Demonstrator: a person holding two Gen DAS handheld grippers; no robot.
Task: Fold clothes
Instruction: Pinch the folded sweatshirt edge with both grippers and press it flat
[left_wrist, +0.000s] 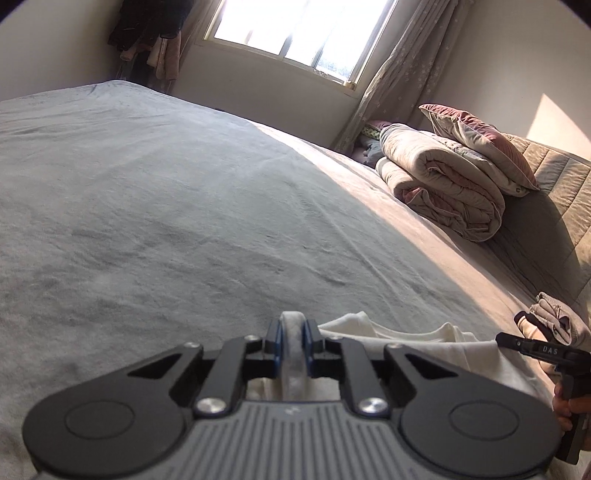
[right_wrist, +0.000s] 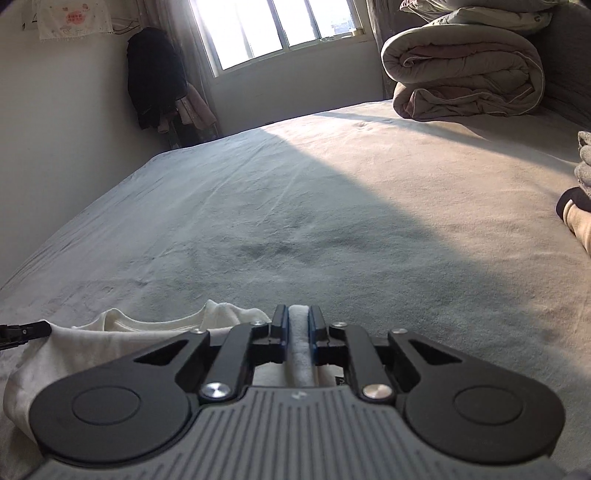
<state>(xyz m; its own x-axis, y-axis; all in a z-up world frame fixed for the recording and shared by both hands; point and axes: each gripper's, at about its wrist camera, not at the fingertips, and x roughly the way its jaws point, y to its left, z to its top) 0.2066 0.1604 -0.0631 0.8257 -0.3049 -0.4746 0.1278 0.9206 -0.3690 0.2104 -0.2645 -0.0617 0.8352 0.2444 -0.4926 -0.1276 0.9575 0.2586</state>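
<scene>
left gripper (left_wrist: 293, 332): pinching a fold of the white garment (left_wrist: 424, 343) | right gripper (right_wrist: 299, 328): pinching its other shoulder | garment: near edge of bed (left_wrist: 184, 221), collar between grippers, long axis left-right, bed open beyond

We see each gripper (left_wrist: 292, 332) (right_wrist: 299, 328) built of black linkages with silver screws. Blue-edged fingers (left_wrist: 272, 338) project from ribbed grey bodies.

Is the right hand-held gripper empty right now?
No, the right hand-held gripper is shut on a fold of the white garment, whose cloth shows pinched between its blue pads.
</scene>
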